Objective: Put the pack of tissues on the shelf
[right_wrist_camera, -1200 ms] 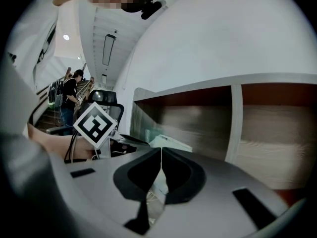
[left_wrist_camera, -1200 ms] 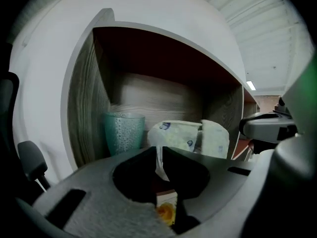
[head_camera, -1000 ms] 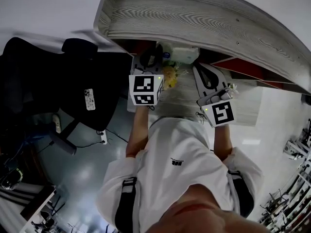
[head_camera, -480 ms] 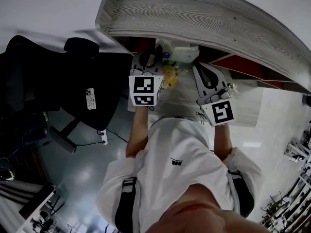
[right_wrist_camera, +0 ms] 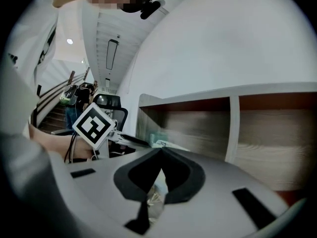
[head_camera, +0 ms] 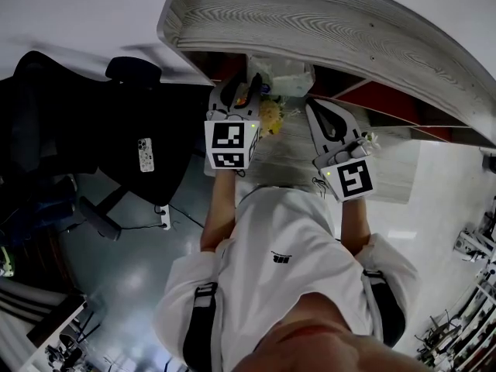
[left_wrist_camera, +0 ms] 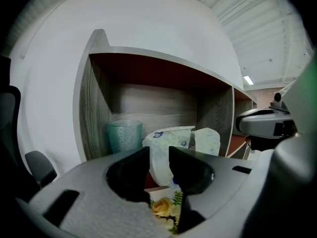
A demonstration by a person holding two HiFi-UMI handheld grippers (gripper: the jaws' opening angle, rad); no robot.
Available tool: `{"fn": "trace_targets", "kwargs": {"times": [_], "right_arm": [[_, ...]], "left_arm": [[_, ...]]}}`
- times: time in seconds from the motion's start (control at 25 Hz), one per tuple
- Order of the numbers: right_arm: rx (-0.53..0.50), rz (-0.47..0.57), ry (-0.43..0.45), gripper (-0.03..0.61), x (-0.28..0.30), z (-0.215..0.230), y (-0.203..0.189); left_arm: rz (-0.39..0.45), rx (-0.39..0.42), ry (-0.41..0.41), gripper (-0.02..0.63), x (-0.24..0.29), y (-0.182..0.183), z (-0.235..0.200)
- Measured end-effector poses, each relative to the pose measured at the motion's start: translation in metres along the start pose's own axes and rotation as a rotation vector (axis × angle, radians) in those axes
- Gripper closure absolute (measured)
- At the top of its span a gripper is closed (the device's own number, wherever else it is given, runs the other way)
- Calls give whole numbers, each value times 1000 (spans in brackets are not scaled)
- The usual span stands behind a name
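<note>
While left gripper [left_wrist_camera: 158,152] clamps tissue pack [left_wrist_camera: 173,135] between jaws at shelf [left_wrist_camera: 148,103] opening, right gripper [right_wrist_camera: 161,150] clenched, empty

— Where did the head view sit?
— Above the person, looking steeply down on the left gripper [head_camera: 248,84], the right gripper [head_camera: 312,108] and the top of the shelf [head_camera: 325,22].
— And the gripper views?
— Each rode behind its own jaws, facing the shelf's open front from close by. The right one, further right, also caught the left one's marker cube [right_wrist_camera: 94,124]. All three shared the shelf's left end.
</note>
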State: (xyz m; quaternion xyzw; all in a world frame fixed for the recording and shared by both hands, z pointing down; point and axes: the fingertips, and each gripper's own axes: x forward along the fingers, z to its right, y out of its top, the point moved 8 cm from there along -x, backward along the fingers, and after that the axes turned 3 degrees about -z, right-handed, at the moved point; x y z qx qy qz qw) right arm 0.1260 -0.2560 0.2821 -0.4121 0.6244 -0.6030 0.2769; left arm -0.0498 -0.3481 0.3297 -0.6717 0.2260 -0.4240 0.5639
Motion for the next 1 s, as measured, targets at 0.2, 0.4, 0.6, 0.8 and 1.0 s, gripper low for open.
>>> {"fn": "trace_targets", "kwargs": {"times": [0.2, 0.4, 0.6, 0.8, 1.0], "right_arm": [[-6, -2, 2, 553, -3, -6, 1], [-4, 3, 1, 552, -7, -10, 1], [-7, 0, 6, 552, -11, -16, 1], [-11, 3, 10, 552, -13, -21, 1], [-6, 5, 10, 553, -18, -25, 3]], "left_arm": [[12, 5, 4, 489, -11, 2, 2], [20, 11, 4, 489, -22, 3, 5], [25, 15, 0, 489, -30, 3, 9], [34, 19, 0, 489, -38, 3, 11], [36, 19, -3, 489, -45, 2, 14]]}}
